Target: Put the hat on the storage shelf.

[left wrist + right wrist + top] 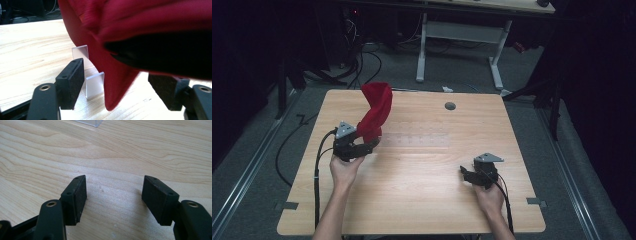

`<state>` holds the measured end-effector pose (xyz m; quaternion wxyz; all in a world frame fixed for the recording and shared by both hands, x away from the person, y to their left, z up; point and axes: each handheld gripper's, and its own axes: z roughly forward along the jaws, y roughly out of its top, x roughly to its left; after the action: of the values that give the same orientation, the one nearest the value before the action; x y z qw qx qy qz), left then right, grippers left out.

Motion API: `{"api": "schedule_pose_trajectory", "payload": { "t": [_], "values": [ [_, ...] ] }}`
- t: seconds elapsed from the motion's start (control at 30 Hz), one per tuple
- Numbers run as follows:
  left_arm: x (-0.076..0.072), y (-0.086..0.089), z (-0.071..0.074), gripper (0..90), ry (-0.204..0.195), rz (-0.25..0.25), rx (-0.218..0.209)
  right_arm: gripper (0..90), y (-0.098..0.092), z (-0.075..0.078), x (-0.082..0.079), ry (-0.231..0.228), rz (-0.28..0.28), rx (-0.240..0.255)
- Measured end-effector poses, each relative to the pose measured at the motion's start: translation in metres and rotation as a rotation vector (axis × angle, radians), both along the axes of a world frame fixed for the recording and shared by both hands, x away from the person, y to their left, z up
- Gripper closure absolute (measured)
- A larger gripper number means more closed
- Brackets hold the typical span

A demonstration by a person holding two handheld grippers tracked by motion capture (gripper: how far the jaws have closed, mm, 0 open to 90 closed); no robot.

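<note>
A red cloth [377, 112] stands up in a twisted fold at the table's left and leans over my left gripper [369, 145]. In the left gripper view the red cloth [150, 20] hangs down between the two pads, and its lower tip is free of both. My left gripper [117, 85] is open. Under the cloth stands a clear plastic rack [414, 140] with upright dividers [95, 85]. My right gripper [465, 172] rests low at the table's right. Its jaws are wide apart over bare wood, so the right gripper [116, 200] is open.
The wooden table [422, 200] has a grey cable hole [450, 106] near its far edge. A corner of the clear rack [90, 122] lies ahead of the right jaws. Beyond the table stand a white desk frame [459, 35] and floor cables [362, 60].
</note>
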<state>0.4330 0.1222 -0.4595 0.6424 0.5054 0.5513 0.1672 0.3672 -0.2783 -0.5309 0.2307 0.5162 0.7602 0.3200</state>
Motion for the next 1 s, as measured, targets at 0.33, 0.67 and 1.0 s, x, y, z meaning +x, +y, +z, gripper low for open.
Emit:
{"api": "schedule_pose_trajectory", "payload": {
  "t": [0.33,0.67,1.0],
  "values": [
    [-0.010,-0.001,0.006,25.6,-0.002,-0.011,0.016,36.9,0.000,0.000,0.000,-0.001,0.001,-0.001],
    [-0.020,0.005,0.008,25.4,0.005,0.006,0.028,36.9,0.000,0.000,0.000,0.000,0.000,0.000],
    [-0.036,0.013,0.014,25.4,0.011,0.019,0.026,36.9,0.000,0.000,0.000,0.000,0.000,0.000]
  ]
}}
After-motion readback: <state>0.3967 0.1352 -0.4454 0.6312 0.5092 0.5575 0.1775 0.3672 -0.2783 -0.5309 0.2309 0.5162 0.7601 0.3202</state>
